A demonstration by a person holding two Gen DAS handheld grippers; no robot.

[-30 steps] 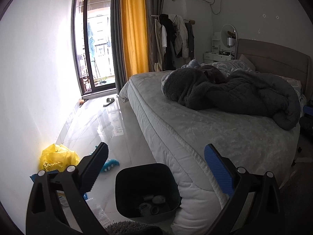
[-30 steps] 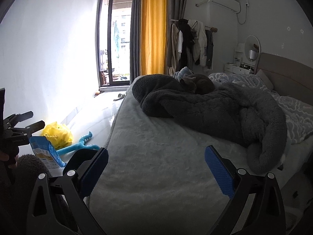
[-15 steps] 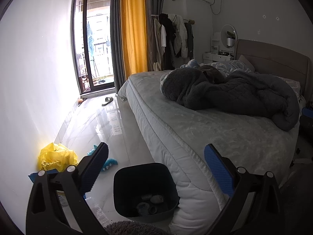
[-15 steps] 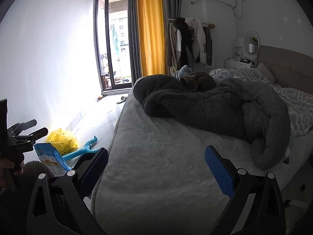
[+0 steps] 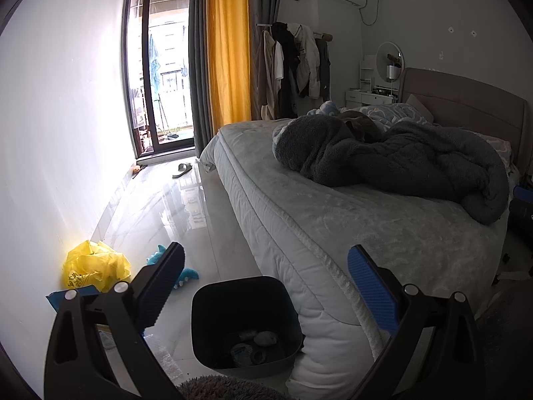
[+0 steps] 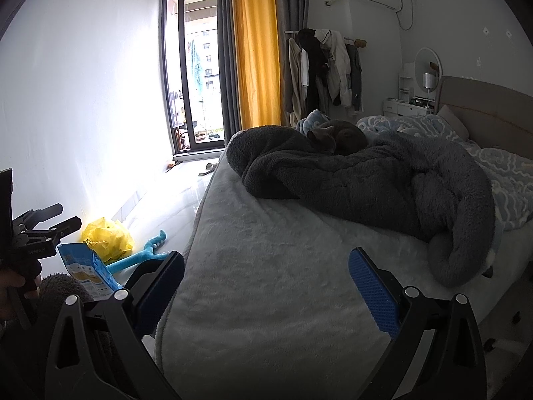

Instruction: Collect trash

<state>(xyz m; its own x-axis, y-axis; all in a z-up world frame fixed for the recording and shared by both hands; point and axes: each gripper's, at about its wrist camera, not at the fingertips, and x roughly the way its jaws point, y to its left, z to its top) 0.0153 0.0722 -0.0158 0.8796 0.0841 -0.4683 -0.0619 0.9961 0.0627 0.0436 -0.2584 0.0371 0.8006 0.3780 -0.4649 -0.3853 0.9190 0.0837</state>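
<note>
Left wrist view, nearest first: the left gripper (image 5: 265, 286) hangs spread and empty above the dark square plastic bin (image 5: 245, 323), which stands against the bed corner holding a few crumpled scraps (image 5: 256, 345). The right gripper (image 6: 266, 288) is likewise spread over the grey mattress (image 6: 283, 266). Farther along the wall lie a blue snack packet (image 6: 88, 271) and a crumpled yellow plastic bag (image 5: 95, 265), so collection seems partly done.

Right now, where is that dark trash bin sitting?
In the left wrist view, the dark bin stands on the floor low in the middle, against the corner of the bed, with the crumpled yellow bag off to its left by the wall.
</note>
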